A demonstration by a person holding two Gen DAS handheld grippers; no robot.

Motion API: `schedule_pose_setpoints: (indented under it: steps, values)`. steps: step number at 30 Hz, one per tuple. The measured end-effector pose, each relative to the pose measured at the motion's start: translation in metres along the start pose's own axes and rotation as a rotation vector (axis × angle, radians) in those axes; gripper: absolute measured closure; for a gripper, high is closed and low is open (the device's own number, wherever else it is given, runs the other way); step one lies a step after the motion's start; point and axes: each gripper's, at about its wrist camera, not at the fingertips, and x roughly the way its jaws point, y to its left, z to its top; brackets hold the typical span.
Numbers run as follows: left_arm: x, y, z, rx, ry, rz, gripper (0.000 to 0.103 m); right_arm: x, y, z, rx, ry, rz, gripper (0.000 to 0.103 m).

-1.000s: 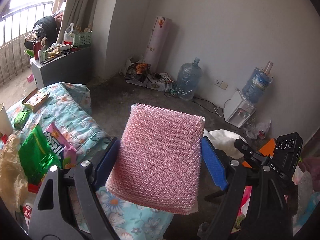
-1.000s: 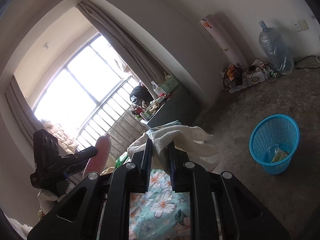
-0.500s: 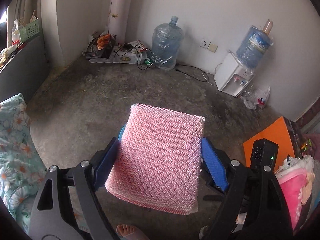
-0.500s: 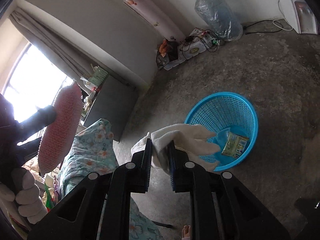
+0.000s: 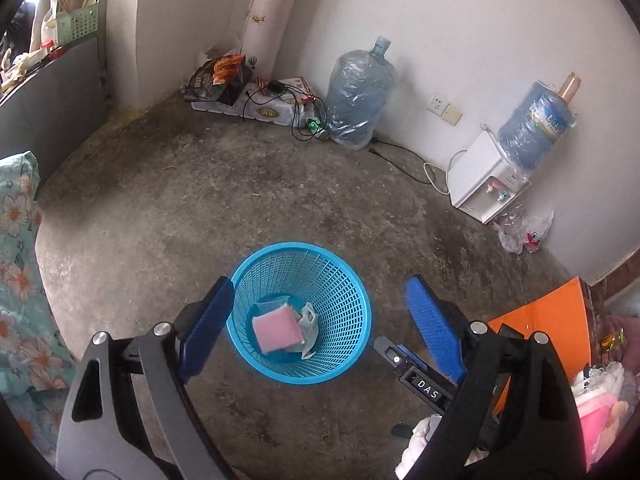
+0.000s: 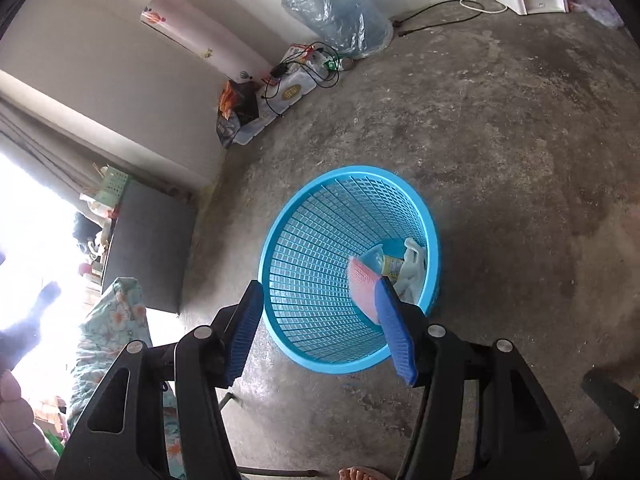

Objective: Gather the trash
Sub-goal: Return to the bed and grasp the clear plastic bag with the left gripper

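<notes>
While both pairs of blue pads hang over the concrete floor (image 5: 160,208), nothing sits between either of them; the left gripper (image 5: 316,320) has its jaws spread very wide and widening, its fingertips (image 5: 212,312) framing the blue basket (image 5: 352,280) from above without touching it; the right gripper (image 6: 320,320) has its jaws parting too, spread about halfway, one pad at the basket's near rim and the other overlapping its far side in the right wrist view, though whether either touches the plastic cannot be told.

Down inside the basket lies the trash: a pink sponge (image 5: 277,330) rests flat on the bottom, a white crumpled cloth (image 5: 308,322) just beside it, and a small yellow-labelled packet (image 6: 390,266) shows under them in the right wrist view; the sponge leans partly over the packet.

Near the basket a floral cloth (image 5: 16,240) hangs at the left edge, and a bare foot (image 6: 360,473) shows at the bottom of the right wrist view; farther off, against the wall, stand a large water bottle (image 5: 360,96), a white water dispenser (image 5: 484,184) with a bottle on top, and a rolled pink sheet (image 5: 268,12) in the corner.
</notes>
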Motion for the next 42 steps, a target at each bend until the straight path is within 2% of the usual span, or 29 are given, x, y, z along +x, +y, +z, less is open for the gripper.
schedule_pose_setpoints:
  steps: [3, 7, 8, 10, 11, 13, 16, 21, 26, 31, 36, 39, 42]
  values:
    - [-0.042, -0.004, -0.001, 0.000, -0.036, -0.045, 0.019, -0.034, 0.025, -0.013, -0.048, -0.049, 0.021, 0.046]
    - [-0.112, -0.010, -0.013, 0.036, -0.093, -0.092, 0.019, -0.086, 0.071, -0.035, -0.185, -0.136, 0.049, 0.045]
    - [-0.131, -0.010, -0.018, 0.046, -0.105, -0.092, 0.019, -0.100, 0.083, -0.042, -0.222, -0.158, 0.057, 0.043]
    - [-0.171, -0.008, -0.032, 0.064, -0.135, -0.098, 0.019, -0.130, 0.110, -0.056, -0.308, -0.202, 0.064, 0.031]
    - [-0.193, -0.006, -0.040, 0.068, -0.155, -0.094, 0.019, -0.145, 0.124, -0.065, -0.363, -0.230, 0.069, 0.028]
    - [-0.237, 0.001, -0.059, 0.075, -0.206, -0.085, 0.019, -0.175, 0.150, -0.082, -0.461, -0.289, 0.073, 0.016]
    - [-0.303, 0.023, -0.093, 0.046, -0.283, -0.058, 0.019, -0.215, 0.182, -0.108, -0.569, -0.354, 0.132, 0.007]
    - [-0.401, 0.077, -0.161, -0.048, -0.404, 0.072, 0.019, -0.264, 0.227, -0.150, -0.700, -0.388, 0.256, 0.006]
    - [-0.485, 0.128, -0.235, -0.157, -0.486, 0.289, 0.019, -0.293, 0.260, -0.195, -0.802, -0.339, 0.381, 0.006]
    - [-0.547, 0.170, -0.301, -0.302, -0.532, 0.440, 0.019, -0.304, 0.289, -0.241, -0.857, -0.212, 0.536, 0.006]
    - [-0.578, 0.196, -0.351, -0.394, -0.541, 0.496, 0.019, -0.303, 0.318, -0.290, -0.931, -0.065, 0.635, 0.006]
    - [-0.580, 0.204, -0.374, -0.416, -0.514, 0.498, 0.019, -0.297, 0.328, -0.313, -0.959, 0.020, 0.670, 0.006]
    - [-0.565, 0.209, -0.387, -0.419, -0.467, 0.476, 0.019, -0.290, 0.334, -0.331, -0.974, 0.099, 0.681, 0.006]
